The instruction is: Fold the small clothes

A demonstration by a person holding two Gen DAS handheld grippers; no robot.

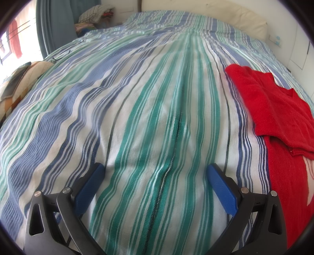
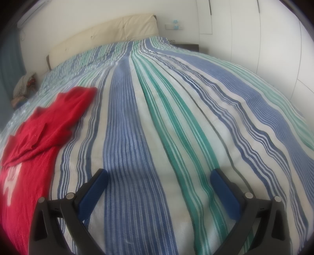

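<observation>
A red garment [image 1: 278,117] with a white print lies on the striped bedspread [image 1: 147,107], at the right edge of the left wrist view. Its sleeves look folded in over the body. It also shows in the right wrist view [image 2: 39,127] at the left edge. My left gripper [image 1: 156,170] is open and empty, low over the bedspread, to the left of the garment. My right gripper [image 2: 159,175] is open and empty, low over the bedspread [image 2: 176,117], to the right of the garment. Neither gripper touches the garment.
A cream headboard [image 2: 109,33] runs along the far end of the bed. A pile of clothes [image 1: 94,15] sits at the far left corner by a blue curtain [image 1: 57,25]. A patterned cushion [image 1: 17,82] lies at the left edge. White cupboards [image 2: 265,39] stand on the right.
</observation>
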